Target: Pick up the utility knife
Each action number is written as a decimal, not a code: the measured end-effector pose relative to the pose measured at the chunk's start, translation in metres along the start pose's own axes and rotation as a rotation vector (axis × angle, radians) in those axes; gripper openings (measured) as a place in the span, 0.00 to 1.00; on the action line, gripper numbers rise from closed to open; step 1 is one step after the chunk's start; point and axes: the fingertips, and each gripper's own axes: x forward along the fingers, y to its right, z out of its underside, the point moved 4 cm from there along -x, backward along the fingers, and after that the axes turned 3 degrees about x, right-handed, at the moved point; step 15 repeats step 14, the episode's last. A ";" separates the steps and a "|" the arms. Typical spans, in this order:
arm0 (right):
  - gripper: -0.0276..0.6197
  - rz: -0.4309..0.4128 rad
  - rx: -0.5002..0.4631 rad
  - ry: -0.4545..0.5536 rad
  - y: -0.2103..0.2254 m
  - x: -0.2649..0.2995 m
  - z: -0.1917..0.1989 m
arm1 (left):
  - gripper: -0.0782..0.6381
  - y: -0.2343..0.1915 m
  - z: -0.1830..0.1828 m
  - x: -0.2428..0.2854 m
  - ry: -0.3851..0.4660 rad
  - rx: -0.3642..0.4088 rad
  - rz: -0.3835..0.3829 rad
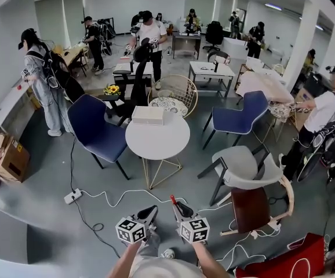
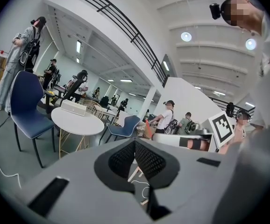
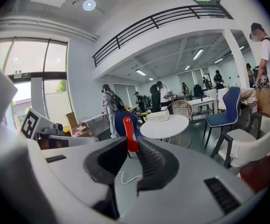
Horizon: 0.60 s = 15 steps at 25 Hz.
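In the head view both grippers are held low at the bottom centre, above the grey floor, with their marker cubes facing up. My right gripper is shut on the red utility knife, whose tip sticks up past the jaws. The right gripper view shows the knife upright between the black pads of that gripper. My left gripper is just left of it. Its pads meet at the tips with nothing between them. From the left gripper view the knife shows off to the right.
A round white table with a white box stands ahead. A blue chair is to its left, a second blue chair and a grey chair to its right. A power strip and cables lie on the floor. Several people stand around.
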 end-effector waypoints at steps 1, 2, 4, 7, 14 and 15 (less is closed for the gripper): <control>0.17 0.001 -0.002 -0.001 0.000 0.000 0.000 | 0.13 0.000 0.000 0.000 0.000 0.002 0.001; 0.17 0.002 -0.005 -0.003 0.001 -0.001 0.001 | 0.13 0.001 0.000 0.000 0.000 0.004 0.002; 0.17 0.003 -0.007 -0.005 0.001 -0.001 0.004 | 0.13 0.001 0.002 -0.002 0.000 0.005 0.003; 0.17 0.004 -0.008 -0.010 -0.001 -0.002 0.007 | 0.13 0.000 0.004 -0.004 0.000 -0.002 0.000; 0.17 -0.008 -0.021 -0.023 -0.008 0.000 0.008 | 0.13 -0.002 0.006 -0.004 -0.006 -0.013 0.000; 0.17 -0.008 -0.021 -0.023 -0.008 0.000 0.008 | 0.13 -0.002 0.006 -0.004 -0.006 -0.013 0.000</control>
